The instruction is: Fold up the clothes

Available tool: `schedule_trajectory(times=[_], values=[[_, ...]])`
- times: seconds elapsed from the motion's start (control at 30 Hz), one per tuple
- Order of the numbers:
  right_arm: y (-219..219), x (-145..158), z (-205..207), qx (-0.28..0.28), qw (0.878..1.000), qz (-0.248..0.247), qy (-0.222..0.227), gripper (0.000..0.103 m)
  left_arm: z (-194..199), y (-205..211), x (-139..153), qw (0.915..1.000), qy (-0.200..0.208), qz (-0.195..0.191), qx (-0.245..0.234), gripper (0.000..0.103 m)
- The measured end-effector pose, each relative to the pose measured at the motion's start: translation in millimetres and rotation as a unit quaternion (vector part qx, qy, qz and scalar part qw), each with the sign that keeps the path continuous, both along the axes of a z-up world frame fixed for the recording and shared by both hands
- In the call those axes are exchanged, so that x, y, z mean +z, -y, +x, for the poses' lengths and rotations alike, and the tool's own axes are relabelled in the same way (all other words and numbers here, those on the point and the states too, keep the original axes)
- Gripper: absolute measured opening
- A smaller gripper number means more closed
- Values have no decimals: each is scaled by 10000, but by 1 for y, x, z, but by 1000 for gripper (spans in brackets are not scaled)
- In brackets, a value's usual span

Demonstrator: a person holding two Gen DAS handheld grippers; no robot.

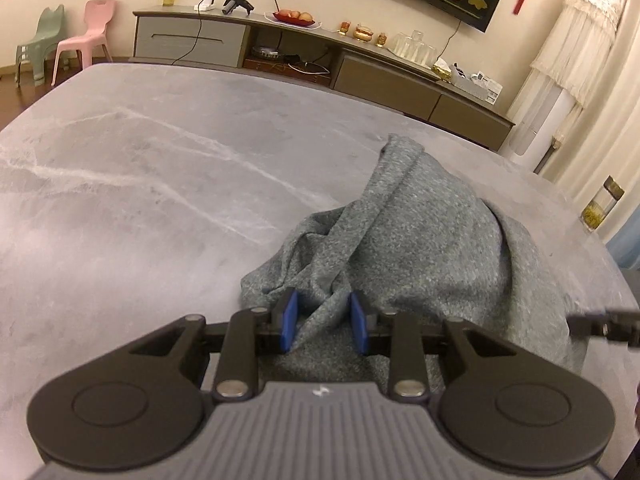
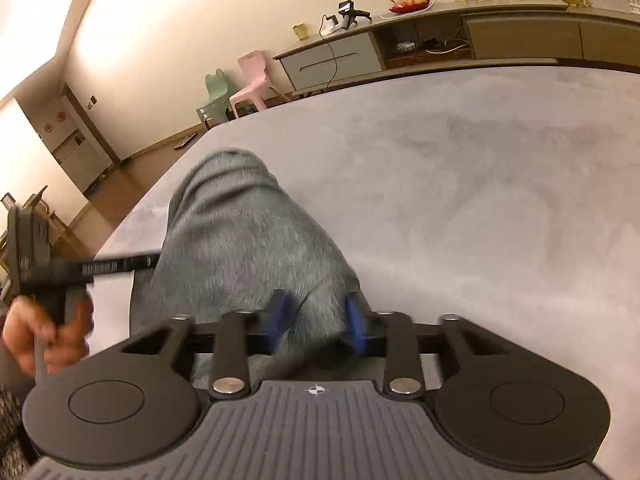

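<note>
A grey knitted garment (image 1: 404,240) lies bunched on the grey marble table (image 1: 140,184). My left gripper (image 1: 324,322) has its blue pads (image 1: 289,320) apart, with a fold of the garment lying between them. In the right wrist view the same garment (image 2: 244,232) is blurred. My right gripper (image 2: 316,322) also has blue pads (image 2: 356,322) apart with cloth between them. The left gripper and the hand holding it show at the left of the right wrist view (image 2: 44,276).
A long low sideboard (image 1: 320,56) with a fruit plate, glasses and small items stands beyond the table's far edge. A pink chair (image 1: 88,36) and a green chair (image 1: 38,42) stand by the wall. A glass jar (image 1: 602,208) stands at the table's right edge.
</note>
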State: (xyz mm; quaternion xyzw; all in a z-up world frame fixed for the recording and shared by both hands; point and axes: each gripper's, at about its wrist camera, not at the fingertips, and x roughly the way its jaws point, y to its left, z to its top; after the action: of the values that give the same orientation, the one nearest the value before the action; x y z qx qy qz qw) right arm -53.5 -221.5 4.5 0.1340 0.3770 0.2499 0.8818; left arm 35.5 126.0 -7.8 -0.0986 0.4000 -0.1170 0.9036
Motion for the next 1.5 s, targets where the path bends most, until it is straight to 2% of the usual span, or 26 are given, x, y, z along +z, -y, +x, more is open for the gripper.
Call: schedule_trajectory(times=[0.13, 0.23, 0.27, 0.3, 0.37, 0.4, 0.43, 0.47, 0.5, 0.53, 0.6, 0.63, 0.77, 0.83, 0.97, 1.03, 1.07, 1.13, 1.17, 1.2, 1.23, 1.27, 1.3, 1.37, 1.43, 1.5], values=[[7, -3, -20, -132, 9999, -12, 92, 6, -11, 0, 37, 9993, 378, 39, -47, 28], [-5, 1, -21, -223, 9993, 15, 298, 8, -11, 9, 84, 9949, 920, 101, -390, 42], [-9, 3, -18, -287, 9989, 74, 370, 17, -5, 14, 95, 9932, 1047, 239, -460, 47], [-10, 6, -12, -358, 9983, 147, 436, 43, 5, 22, 104, 9912, 1129, 447, -526, 55], [-9, 2, -6, -444, 9971, 195, 591, 80, 39, 44, 105, 9886, 923, 846, -831, 64], [-13, -2, 2, -404, 9975, 168, 552, 81, 59, 57, 99, 9871, 728, 1029, -983, 65], [-17, -6, 11, -340, 9982, 139, 469, 79, 75, 69, 88, 9856, 538, 1196, -1066, 64], [-22, -12, 19, -272, 9988, 120, 389, 60, 89, 78, 74, 9834, 381, 1366, -1131, 64], [-27, -19, 25, -203, 9993, 105, 310, 37, 103, 87, 60, 9807, 224, 1535, -1195, 53], [-31, -25, 32, -134, 9996, 90, 231, 36, 117, 96, 46, 9773, 66, 1703, -1258, 9], [-26, -24, 27, -154, 9994, 164, 256, 22, 129, 91, 34, 9819, -76, 1532, -1111, 7], [-18, -24, 22, -220, 9991, 230, 264, 6, 127, 78, 37, 9875, -19, 1248, -958, 6], [-2, -28, 2, -292, 9987, 384, 181, 4, 112, 29, 47, 9984, -107, -182, -528, 5], [0, -27, -5, -276, 9983, 490, 171, 4, 107, 15, 48, 9978, -197, -522, -368, 5], [-4, -15, -7, -407, 9973, 520, 314, 5, 101, 17, 51, 9990, -153, -286, -322, 7], [-9, -1, -5, -408, 9974, 362, 465, 8, 97, 27, 60, 9990, 38, 111, -432, 24], [-12, 6, -3, -383, 9974, 264, 558, 14, 97, 33, 64, 9981, 155, 280, -521, 34], [-18, 14, 8, -435, 9968, 179, 649, 43, 100, 49, 64, 9950, 193, 524, -827, 74], [-22, 16, 18, -424, 9969, 129, 644, 59, 102, 58, 62, 9928, 180, 647, -994, 78], [-29, 14, 27, -337, 9977, 105, 585, 60, 104, 67, 61, 9901, 167, 770, -1161, 77], [-39, 10, 38, -181, 9988, 97, 450, 60, 105, 77, 56, 9862, 145, 995, -1317, 50], [-53, 3, 47, 45, 9996, -3, 289, 49, 105, 87, 45, 9796, 110, 1376, -1458, 20], [-67, -6, 52, 235, 9990, -306, 245, 18, 105, 92, 38, 9741, 132, 1698, -1487, 0], [-73, -18, 47, 268, 9948, -921, 330, 7, 111, 61, 35, 9817, 158, 1632, -969, 0], [-54, -20, 40, 84, 9972, -732, 130, 0, 116, 18, 35, 9928, 16, 1083, -518, 0], [-48, -22, 33, 7, 9971, -763, 39, 0, 114, -5, 32, 9946, -63, 1006, -227, 0]])
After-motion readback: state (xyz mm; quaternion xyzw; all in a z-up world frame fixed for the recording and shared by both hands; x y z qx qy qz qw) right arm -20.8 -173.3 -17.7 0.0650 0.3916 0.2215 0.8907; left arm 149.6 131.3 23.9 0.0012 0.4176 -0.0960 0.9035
